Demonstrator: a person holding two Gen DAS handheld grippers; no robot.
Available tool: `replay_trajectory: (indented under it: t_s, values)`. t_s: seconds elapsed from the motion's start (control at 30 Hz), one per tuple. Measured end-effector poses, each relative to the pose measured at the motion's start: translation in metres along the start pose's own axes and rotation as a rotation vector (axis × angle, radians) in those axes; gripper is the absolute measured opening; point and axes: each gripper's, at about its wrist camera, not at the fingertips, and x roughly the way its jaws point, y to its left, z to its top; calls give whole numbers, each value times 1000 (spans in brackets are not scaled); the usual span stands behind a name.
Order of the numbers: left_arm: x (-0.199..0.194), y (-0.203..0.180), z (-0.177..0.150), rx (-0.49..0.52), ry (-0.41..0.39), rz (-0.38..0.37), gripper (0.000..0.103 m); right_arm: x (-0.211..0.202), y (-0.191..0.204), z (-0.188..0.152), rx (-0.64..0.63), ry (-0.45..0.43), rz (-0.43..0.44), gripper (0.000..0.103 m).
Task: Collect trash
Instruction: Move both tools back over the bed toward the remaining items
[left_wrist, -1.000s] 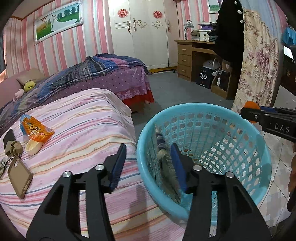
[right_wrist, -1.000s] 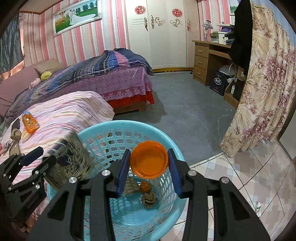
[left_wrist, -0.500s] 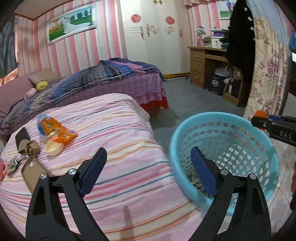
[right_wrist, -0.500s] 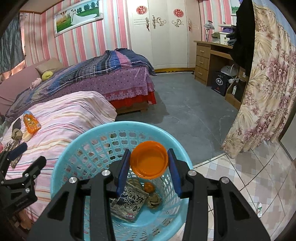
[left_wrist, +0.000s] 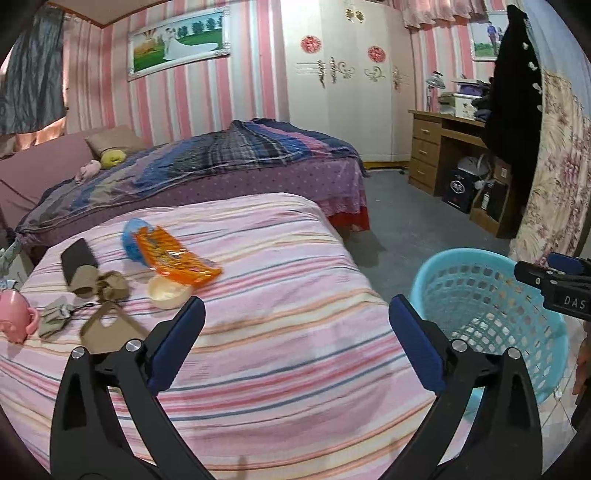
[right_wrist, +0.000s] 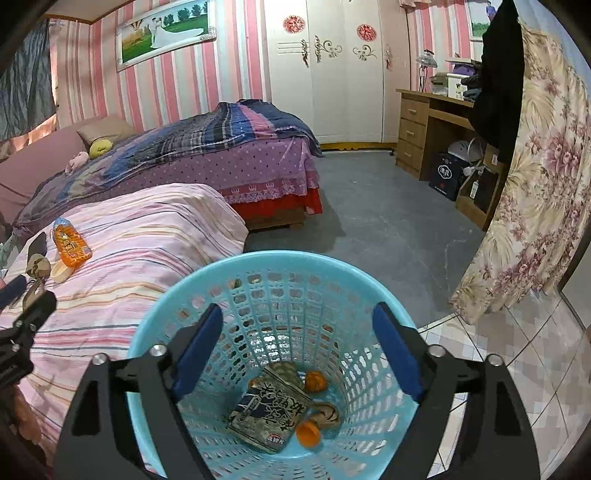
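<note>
Now both empty: right gripper wide over blue basket w/ dark packet; left gripper wide above striped bed, nr orange wrapper.

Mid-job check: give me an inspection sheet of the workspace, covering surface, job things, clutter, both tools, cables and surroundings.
Surface: pink striped bedspread, rumpled.
Job's things: round light-blue plastic lattice basket beside the bed holds a dark printed packet, orange cap and other small scraps. Orange snack wrapper and cream shallow dish lie on the bed.
Clutter: pink pig-shaped mug, tan phone case, brown crumpled cloth.
Grippers: left tool open above the bed, empty; right tool open over the basket, empty.
Cables: nothing seen.
Surroundings: second bed, wooden desk, floral curtain.
</note>
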Motion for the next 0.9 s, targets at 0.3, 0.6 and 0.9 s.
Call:
replay_trajectory:
  t_s: [0.3,0.6,0.9]
  values:
    - [-6,69,0,-54,3,79,97,4,36,7,-30,-4,23,90]
    - [-2,144,-5,-102,14,169,97,9,83,11,-71,-14,76,90]
    - [7,201,-19,-175,42,203,97,12,144,10,-143,-26,136,90]
